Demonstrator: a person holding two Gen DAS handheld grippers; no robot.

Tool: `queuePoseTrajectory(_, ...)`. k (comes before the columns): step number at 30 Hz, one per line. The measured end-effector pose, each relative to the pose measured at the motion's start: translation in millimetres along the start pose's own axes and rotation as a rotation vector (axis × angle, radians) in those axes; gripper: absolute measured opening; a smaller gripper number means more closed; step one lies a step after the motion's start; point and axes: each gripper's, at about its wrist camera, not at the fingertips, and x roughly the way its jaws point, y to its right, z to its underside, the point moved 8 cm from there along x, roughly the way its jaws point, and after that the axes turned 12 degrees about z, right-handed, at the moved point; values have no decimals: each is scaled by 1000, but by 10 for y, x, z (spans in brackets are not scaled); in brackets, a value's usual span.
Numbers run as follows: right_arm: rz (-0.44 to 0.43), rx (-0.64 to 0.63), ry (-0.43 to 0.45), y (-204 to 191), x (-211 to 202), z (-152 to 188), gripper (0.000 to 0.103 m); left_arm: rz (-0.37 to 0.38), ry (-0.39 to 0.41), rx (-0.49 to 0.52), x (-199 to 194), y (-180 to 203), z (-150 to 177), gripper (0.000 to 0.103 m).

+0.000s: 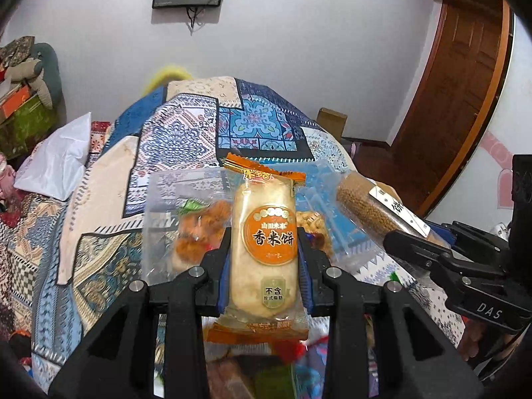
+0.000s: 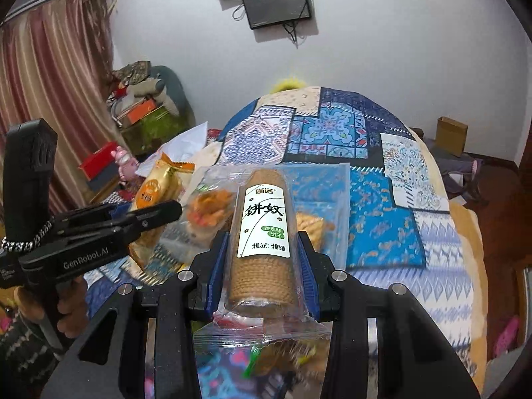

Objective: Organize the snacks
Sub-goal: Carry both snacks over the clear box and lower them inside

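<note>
— Above the patchwork bedspread point(image 1: 186, 133), what is held by the left gripper point(image 1: 264, 259)?
— A rice cracker packet point(image 1: 264, 249) with orange ends is clamped between its blue pads point(image 1: 224, 279). The packet is held upright, and the jaws are closed on its two long sides.

— And by the right gripper point(image 2: 264, 266)?
— A roll of round biscuits point(image 2: 262, 242) in a clear wrapper with a white label is gripped in the same way, with the pads pressed on both sides. The same roll is seen at the right side of the left camera view, sticking out of the black fingers.

— Where are the two snacks in relation to each other?
— They are kept side by side in the air, near but not touching. The cracker packet is at the left of the biscuit roll.

— What is seen behind them?
— A clear plastic bag point(image 1: 186, 222) with fried orange snacks inside is lying on the bedspread, just behind both packets. More wrapped snacks are seen below the grippers, but they are blurred and cannot be told apart.

— Is anything else noticed?
— A hand point(image 2: 71, 302) is seen under the left gripper's handle. A dark screen point(image 2: 276, 3) is mounted on the white wall, and a cardboard box point(image 2: 452, 134) is standing near the wall.
</note>
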Motion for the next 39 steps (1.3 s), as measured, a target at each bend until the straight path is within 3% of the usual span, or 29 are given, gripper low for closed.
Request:
queuePoseTrajectory(14, 31, 13, -81, 187, 746, -93, 37, -44, -103, 51, 809, -142, -92, 33)
queuePoseTrajectory(22, 55, -36, -116, 146, 897, 2, 40, -64, -127, 33, 965, -235, -56, 37)
queuePoseTrajectory(24, 58, -36, -115, 149, 869, 12, 40, -62, -125, 25, 951, -241, -51, 56)
queuePoseTrajectory(26, 49, -28, -116, 159, 839, -1, 41, -58, -107, 24, 898, -220, -60, 62)
queuePoseTrajectory(32, 40, -16, -98, 219, 612, -59, 52, -56, -68, 31, 639, -133, -114, 66)
queuePoseTrajectory(39, 36, -6, -60, 231, 189, -42, 54, -48, -3, 39, 112, 30, -143, 75)
